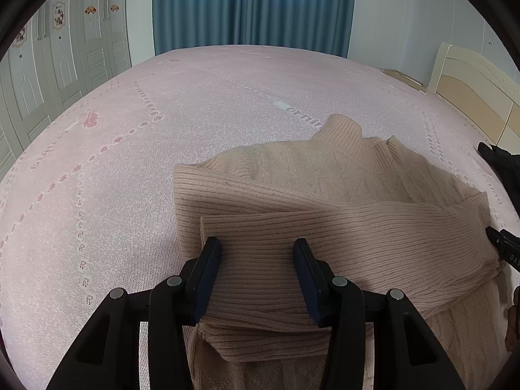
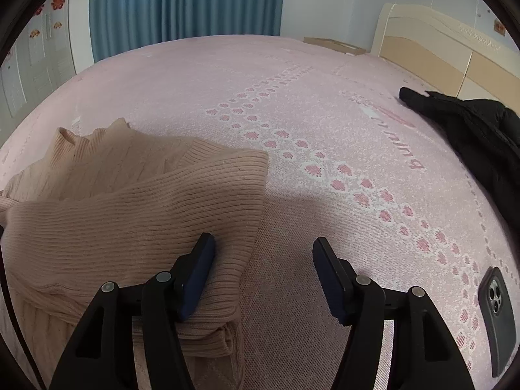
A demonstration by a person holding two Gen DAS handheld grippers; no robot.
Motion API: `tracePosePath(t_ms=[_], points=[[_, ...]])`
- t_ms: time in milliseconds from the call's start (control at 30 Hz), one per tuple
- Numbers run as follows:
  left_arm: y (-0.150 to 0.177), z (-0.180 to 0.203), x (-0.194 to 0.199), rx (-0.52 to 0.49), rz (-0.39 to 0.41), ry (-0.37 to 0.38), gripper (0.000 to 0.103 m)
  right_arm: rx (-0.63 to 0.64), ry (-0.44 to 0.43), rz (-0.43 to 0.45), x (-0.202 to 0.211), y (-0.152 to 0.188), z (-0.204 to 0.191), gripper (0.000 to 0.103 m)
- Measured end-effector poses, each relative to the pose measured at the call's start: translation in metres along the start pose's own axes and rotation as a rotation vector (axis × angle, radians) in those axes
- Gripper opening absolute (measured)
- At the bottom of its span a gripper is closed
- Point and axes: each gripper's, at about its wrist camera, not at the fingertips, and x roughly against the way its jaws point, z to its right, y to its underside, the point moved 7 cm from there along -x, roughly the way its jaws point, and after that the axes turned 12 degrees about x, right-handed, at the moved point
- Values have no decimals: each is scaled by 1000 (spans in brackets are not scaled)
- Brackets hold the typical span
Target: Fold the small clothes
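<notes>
A beige ribbed knit sweater (image 1: 325,201) lies on the pink bed, its sleeves folded across the body and its collar pointing away. It also shows in the right wrist view (image 2: 130,214). My left gripper (image 1: 256,250) is open, its jaws standing over the folded sleeve at the sweater's left near part. My right gripper (image 2: 263,250) is open at the sweater's right edge; its left finger (image 2: 198,269) rests over the knit and its right finger (image 2: 331,276) is over bare bedsheet. The right gripper's tip shows at the edge of the left wrist view (image 1: 500,243).
The pink patterned bedsheet (image 1: 162,162) spreads all around. A black jacket (image 2: 471,130) lies at the right near the wooden headboard (image 2: 438,52). A phone in a dark case (image 2: 497,318) lies at the near right. Blue curtains (image 1: 253,6) and a white wardrobe (image 1: 48,74) stand beyond.
</notes>
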Motion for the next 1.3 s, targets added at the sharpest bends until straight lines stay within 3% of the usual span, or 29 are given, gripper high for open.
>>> tracePosePath(t_ms=[100,333,433,600,833,1033,1300], points=[[0,0,0,2,0,5,45,-3,4,3,1,0,1,62],[-1,4,8,-4,-10,46,62,-13,-32,22,12,1,4,63],[5,1,25,-2,-32,9,63,17,-28,29,33,7,5,63],[19,-14,66,72,-66,26,63,5,-59,47,97,32,7,64],[63,-30,154,72,-46,12,68,83,-62,65,179,81,3,71],[115,-43,206,98,-68,30,68,18,-112,57,219,126,4,71],[167,-58,225,125,-138,67,68,16,-184,-22,232,175,-8,71]])
